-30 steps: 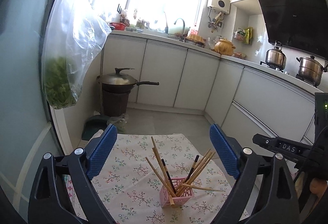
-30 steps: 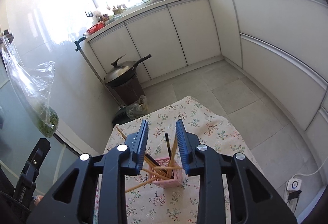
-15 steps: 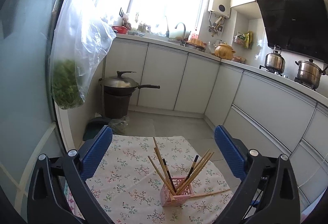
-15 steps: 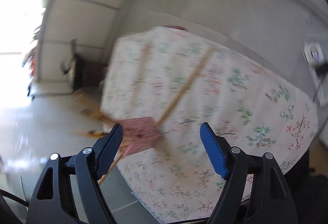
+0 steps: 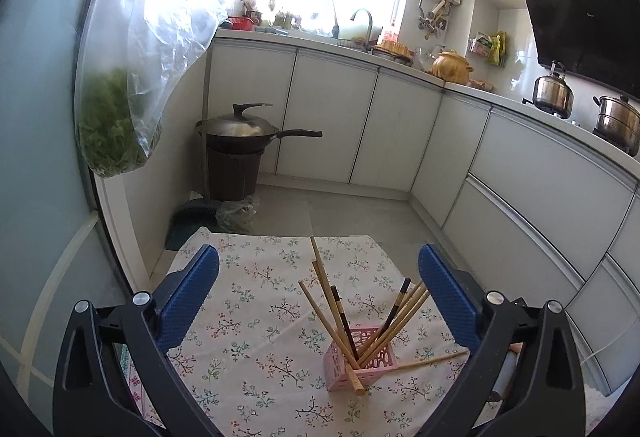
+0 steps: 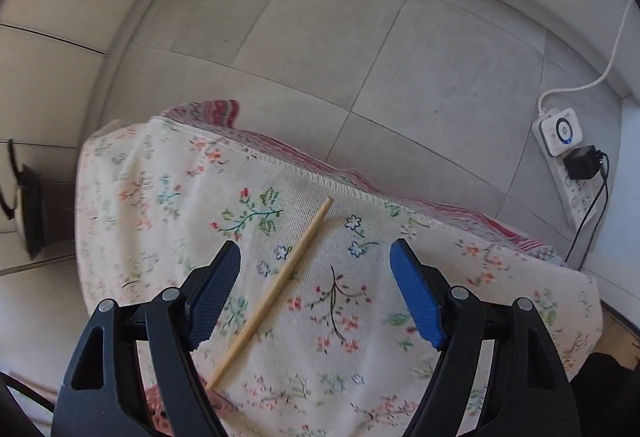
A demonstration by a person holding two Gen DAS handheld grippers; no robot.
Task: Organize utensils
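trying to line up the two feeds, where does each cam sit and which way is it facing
Left wrist: sits on the left gripper, tilted slightly down across the floral tablecloth toward the pink basket and kitchen cabinets; its open blue pads frame the view.
Right wrist: sits on the right gripper, aimed steeply down at a loose chopstick lying on the cloth; its pads are open, having just been opening, touching nothing.
Shared: the tablecloth and that chopstick.

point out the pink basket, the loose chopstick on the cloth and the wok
pink basket (image 5: pixel 374 363): left wrist view, on its front lattice wall.
loose chopstick (image 6: pixel 280 285): right wrist view, mid-shaft, lying flat on the cloth.
wok (image 5: pixel 240 128): left wrist view, on its lid.
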